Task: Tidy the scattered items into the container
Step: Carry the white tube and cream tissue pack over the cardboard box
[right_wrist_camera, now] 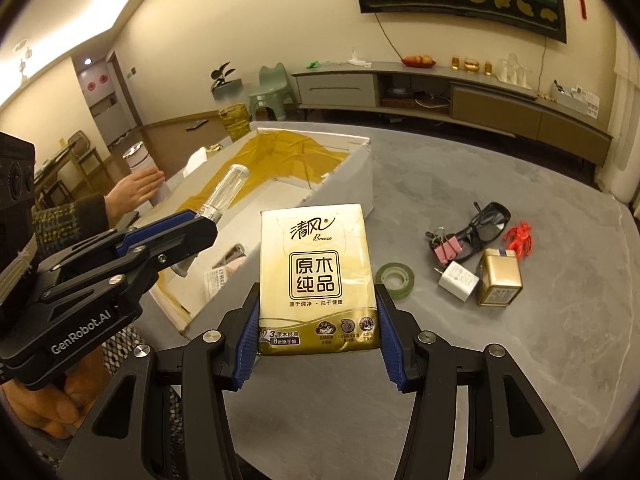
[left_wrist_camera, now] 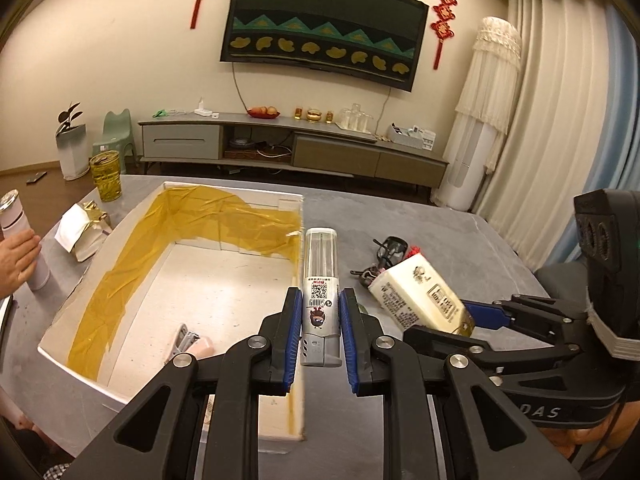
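Scattered items lie on the grey bench (right_wrist_camera: 520,360) to the right of the container, a white cardboard box (left_wrist_camera: 100,256) lined along its inner walls with yellow tape. Near one another on the bench sit a roll of green tape (right_wrist_camera: 395,275), a white plug adapter (right_wrist_camera: 458,281), a small gold tin (right_wrist_camera: 500,283), pink binder clips (right_wrist_camera: 447,249), dark glasses (right_wrist_camera: 490,222) and a red toy figure (right_wrist_camera: 519,237). Inside the box a pink stapler (left_wrist_camera: 191,343) lies on the floor.

The left claw (left_wrist_camera: 320,320) pinches a clear-capped tube with a QR-code label (left_wrist_camera: 319,280), its blue pads (left_wrist_camera: 294,332) pressed to the tube's lower body; the tube hangs above the box's right wall. The right claw (right_wrist_camera: 318,344) grips a tissue pack (right_wrist_camera: 318,276) by its lower edges, above the bench just beside the box's near corner.

At the far left, another person's hand (left_wrist_camera: 18,260) rests against a white cylinder (left_wrist_camera: 16,224). A yellow patterned glass (left_wrist_camera: 105,175) stands beyond the box, and crumpled gold-and-white wrapping (left_wrist_camera: 82,228) lies just beside the box's left wall.
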Available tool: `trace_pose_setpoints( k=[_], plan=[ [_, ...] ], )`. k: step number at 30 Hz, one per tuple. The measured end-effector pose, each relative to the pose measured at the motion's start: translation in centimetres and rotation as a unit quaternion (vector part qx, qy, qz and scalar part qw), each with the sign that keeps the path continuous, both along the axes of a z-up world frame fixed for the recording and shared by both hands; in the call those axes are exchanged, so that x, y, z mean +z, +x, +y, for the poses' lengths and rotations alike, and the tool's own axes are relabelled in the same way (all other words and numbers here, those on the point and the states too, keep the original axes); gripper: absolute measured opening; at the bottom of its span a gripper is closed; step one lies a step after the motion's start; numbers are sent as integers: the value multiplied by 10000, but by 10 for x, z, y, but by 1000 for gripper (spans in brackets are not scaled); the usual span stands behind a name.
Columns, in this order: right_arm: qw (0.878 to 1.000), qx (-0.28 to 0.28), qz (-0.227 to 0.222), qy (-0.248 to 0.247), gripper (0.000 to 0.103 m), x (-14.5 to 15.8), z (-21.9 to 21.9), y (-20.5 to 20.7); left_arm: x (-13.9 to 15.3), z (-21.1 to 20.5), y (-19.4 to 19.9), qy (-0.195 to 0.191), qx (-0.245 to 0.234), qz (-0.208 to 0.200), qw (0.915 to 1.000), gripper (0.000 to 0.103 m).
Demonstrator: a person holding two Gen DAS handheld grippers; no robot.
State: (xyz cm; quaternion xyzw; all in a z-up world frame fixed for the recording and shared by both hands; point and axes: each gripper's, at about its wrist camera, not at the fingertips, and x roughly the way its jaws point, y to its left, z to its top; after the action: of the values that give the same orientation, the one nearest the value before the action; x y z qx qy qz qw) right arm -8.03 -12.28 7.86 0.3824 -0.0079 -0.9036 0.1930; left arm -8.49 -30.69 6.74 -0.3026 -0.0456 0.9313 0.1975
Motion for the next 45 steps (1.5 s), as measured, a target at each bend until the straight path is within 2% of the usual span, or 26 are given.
trace_pose_setpoints(
  k=[13,32,39,45],
  plan=[
    [9994,198,117,258,55,17,-34,-15,-9,-48,-11,411,352,-103,9985,20],
    [9972,580,93,470,55,24,-93,-48,-15,-118,-38,1038,832,-251,9908,20],
    [9965,651,59,517,55,24,-107,-68,-5,-130,-54,1066,813,-188,9908,20],
    [9968,638,-37,483,55,23,-110,-89,1,-125,-77,1017,685,-292,9920,20]
  ],
)
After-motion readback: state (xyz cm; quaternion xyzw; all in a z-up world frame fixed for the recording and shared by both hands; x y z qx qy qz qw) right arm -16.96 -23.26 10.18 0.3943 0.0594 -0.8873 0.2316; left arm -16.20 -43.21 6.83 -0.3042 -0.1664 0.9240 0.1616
